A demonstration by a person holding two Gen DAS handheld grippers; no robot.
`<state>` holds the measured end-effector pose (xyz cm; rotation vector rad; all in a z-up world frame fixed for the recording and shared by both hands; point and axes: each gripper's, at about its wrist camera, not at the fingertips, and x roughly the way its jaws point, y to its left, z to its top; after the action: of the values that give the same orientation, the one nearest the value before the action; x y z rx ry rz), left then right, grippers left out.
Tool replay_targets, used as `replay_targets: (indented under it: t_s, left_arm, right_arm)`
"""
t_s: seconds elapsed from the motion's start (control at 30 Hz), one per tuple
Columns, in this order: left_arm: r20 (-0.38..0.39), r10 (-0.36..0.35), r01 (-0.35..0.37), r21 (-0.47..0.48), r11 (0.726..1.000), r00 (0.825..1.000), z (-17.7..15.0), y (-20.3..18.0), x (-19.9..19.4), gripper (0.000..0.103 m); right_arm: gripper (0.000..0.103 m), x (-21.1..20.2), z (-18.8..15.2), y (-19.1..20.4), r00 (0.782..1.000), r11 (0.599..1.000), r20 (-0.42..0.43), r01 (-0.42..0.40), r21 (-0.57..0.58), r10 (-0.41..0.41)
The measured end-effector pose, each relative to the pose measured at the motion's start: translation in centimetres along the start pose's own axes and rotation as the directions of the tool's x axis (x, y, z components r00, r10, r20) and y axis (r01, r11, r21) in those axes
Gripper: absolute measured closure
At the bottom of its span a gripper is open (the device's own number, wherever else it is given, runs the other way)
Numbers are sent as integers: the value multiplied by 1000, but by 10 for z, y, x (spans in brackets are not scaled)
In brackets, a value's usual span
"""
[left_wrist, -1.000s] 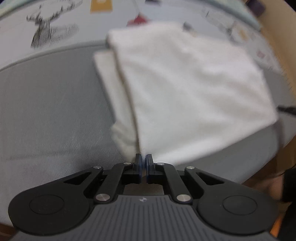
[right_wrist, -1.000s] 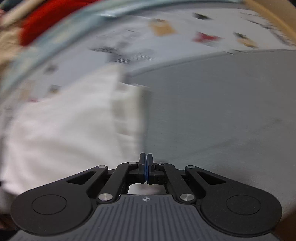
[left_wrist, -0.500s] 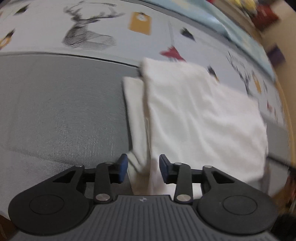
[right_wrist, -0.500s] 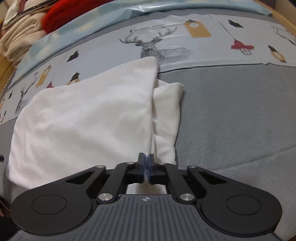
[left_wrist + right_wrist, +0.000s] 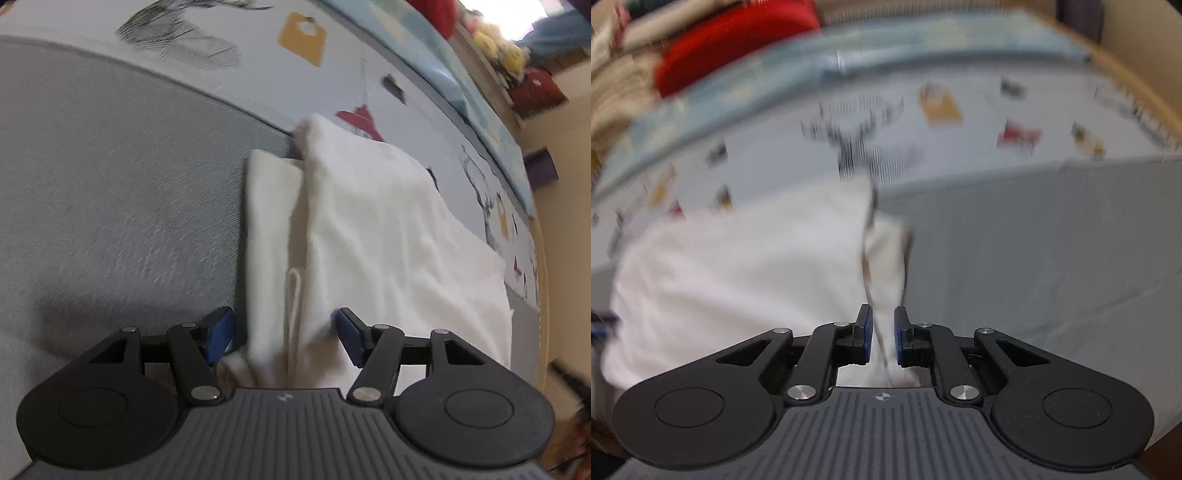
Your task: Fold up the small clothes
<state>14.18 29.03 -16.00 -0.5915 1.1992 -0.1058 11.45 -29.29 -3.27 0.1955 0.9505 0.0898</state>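
Left wrist view: the left tool [image 5: 283, 334] is released, its blue pads [image 5: 218, 332] wide apart, straddling the near edge of a folded white garment [image 5: 388, 236]. The garment lies on a grey sheet [image 5: 110, 192] and runs from the tool toward 1 o'clock, a narrower folded layer showing along its 11 o'clock side. Past it, at 12 o'clock, is a pale bed cover [image 5: 258, 85] printed with a deer [image 5: 177, 33], a yellow tag [image 5: 303, 37] and a red shape [image 5: 360, 118]. At 2 o'clock, blurred red and yellow items [image 5: 517, 62] sit by a blue strip; only this view shows them.

Right wrist view, much blurred: the right tool [image 5: 882, 338] is released too, pads [image 5: 865, 332] only narrowly apart, with the white garment's [image 5: 738, 273] edge between them, gripped by neither pad as far as can be told. The garment spreads toward 10 o'clock; grey sheet [image 5: 1034, 258] fills 2 o'clock. At 11 o'clock, seen only here, lie a red cushion [image 5: 735, 40] and beige folded cloth [image 5: 617, 92].
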Motion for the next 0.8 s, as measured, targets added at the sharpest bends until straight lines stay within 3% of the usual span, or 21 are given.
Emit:
replay_targets:
  t_s: [0.03,0.07,0.1,0.23,0.3,0.37,0.4,0.47,0.5,0.53,0.67,0.73,0.8]
  left_arm:
    - [5,3,-3,27,1000,1000,0,-3,2,47]
    - [0,11,-11,62,998,1000,-2,-10,6,70]
    - [-8,16,-15,95,995,1000,-3,-14,9,80]
    - [15,26,-28,153,988,1000,-6,-26,-1,90]
    - [37,7,-13,162,987,999,-8,-27,-17,91]
    - [59,105,-116,231,966,993,-14,-32,-28,91]
    - [80,212,-226,288,931,974,-21,-37,-30,91]
    - [110,394,-407,341,847,912,-33,-37,-31,91]
    - [120,446,-459,344,819,887,-35,-36,-33,91]
    - [130,455,-471,329,819,881,-35,-36,-39,92]
    - [167,329,-362,231,903,929,-27,-44,-71,92]
    - [161,196,-225,188,956,967,-22,-60,-80,92]
    - [153,83,-113,199,973,985,-21,-83,-84,92]
  right_arm:
    - [81,-12,3,-1,999,1000,37,-10,4,9]
    - [77,-24,5,-2,997,1000,76,-21,3,21]
    - [74,-37,6,-2,993,1000,116,-26,2,26]
    - [74,-47,0,-5,979,999,204,-14,47,4]
    - [74,-37,-6,-5,985,996,170,12,93,-28]
    - [74,-33,-9,-1,983,991,176,21,132,-44]
    - [74,-33,-9,4,981,989,191,16,144,-44]
    - [74,-24,-12,13,980,988,194,14,151,-44]
    - [74,-17,-14,18,984,989,168,27,144,-51]
    - [74,-10,-14,23,989,990,138,36,138,-55]
    - [74,2,-21,41,991,998,128,14,65,-22]
    - [74,7,-28,48,992,999,119,39,-12,-37]
    - [74,9,-34,51,992,996,126,42,-79,-32]
